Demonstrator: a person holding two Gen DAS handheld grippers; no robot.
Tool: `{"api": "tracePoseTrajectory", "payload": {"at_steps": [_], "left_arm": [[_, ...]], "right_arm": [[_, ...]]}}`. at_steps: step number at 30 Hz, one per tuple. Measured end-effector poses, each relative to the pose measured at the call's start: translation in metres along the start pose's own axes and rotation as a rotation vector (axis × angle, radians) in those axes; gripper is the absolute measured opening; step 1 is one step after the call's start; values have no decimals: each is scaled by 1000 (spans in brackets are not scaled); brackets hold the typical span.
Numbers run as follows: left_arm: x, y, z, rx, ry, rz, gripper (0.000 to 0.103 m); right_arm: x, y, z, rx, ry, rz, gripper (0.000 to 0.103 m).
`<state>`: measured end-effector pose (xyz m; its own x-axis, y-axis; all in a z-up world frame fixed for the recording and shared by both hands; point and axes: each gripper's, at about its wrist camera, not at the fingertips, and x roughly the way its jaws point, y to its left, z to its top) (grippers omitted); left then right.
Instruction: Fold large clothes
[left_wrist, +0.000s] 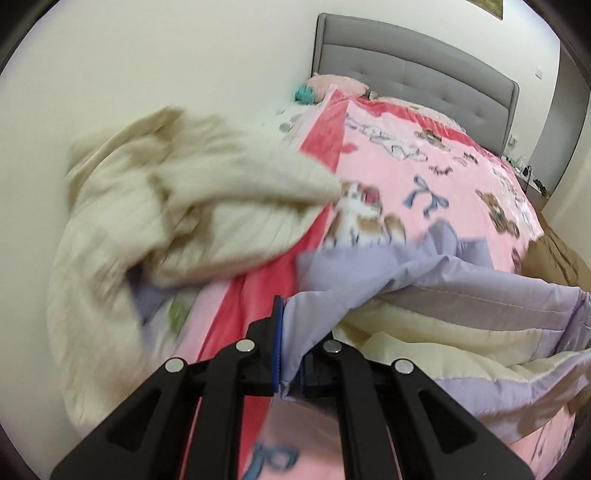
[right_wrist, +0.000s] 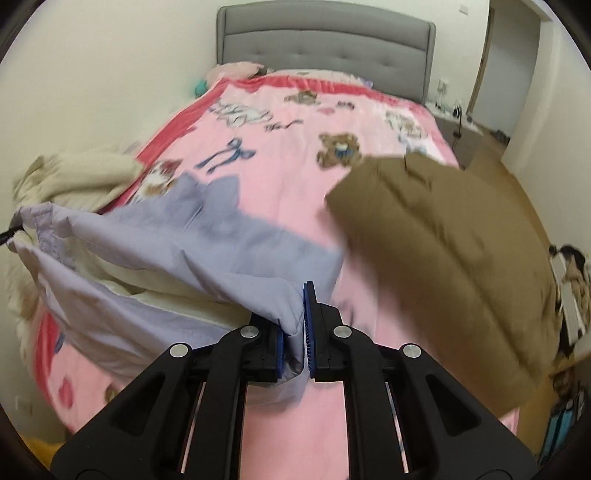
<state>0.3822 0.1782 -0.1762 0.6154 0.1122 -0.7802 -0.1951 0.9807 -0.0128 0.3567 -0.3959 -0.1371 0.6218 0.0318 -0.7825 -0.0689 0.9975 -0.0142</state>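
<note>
A lilac garment with a cream lining (left_wrist: 461, 306) hangs stretched between both grippers above the pink bed cover. My left gripper (left_wrist: 288, 350) is shut on one edge of it. My right gripper (right_wrist: 295, 332) is shut on the opposite edge of the same lilac garment (right_wrist: 177, 240). The cream lining (right_wrist: 177, 291) shows inside its folds. The far tip of the left gripper (right_wrist: 7, 236) shows at the left edge of the right wrist view, where the cloth ends.
A pink blanket with bears and bows (left_wrist: 424, 173) covers the bed (right_wrist: 295, 122). A cream knitted garment (left_wrist: 166, 206) lies heaped at the bed's left by the wall. A brown garment (right_wrist: 443, 251) lies at the right side. The grey headboard (right_wrist: 325, 48) stands at the far end.
</note>
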Motion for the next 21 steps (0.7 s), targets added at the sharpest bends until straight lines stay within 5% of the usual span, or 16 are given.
{"api": "tracePoseTrajectory", "payload": {"at_steps": [6,11,15,21], "left_arm": [[84,-49,60,89,30,21,6],[148,-65,83,66,111,33,6],[187,-75,87,70,170,62,6],[238,-89,80,113,235,117,6]], "right_arm": [[104,-24,44,151,59,5,8],[169,-36,53,256,111,2,8],[213,-48,53,418,199,19,8],[255,-37,51,376,248,-31,9]]}}
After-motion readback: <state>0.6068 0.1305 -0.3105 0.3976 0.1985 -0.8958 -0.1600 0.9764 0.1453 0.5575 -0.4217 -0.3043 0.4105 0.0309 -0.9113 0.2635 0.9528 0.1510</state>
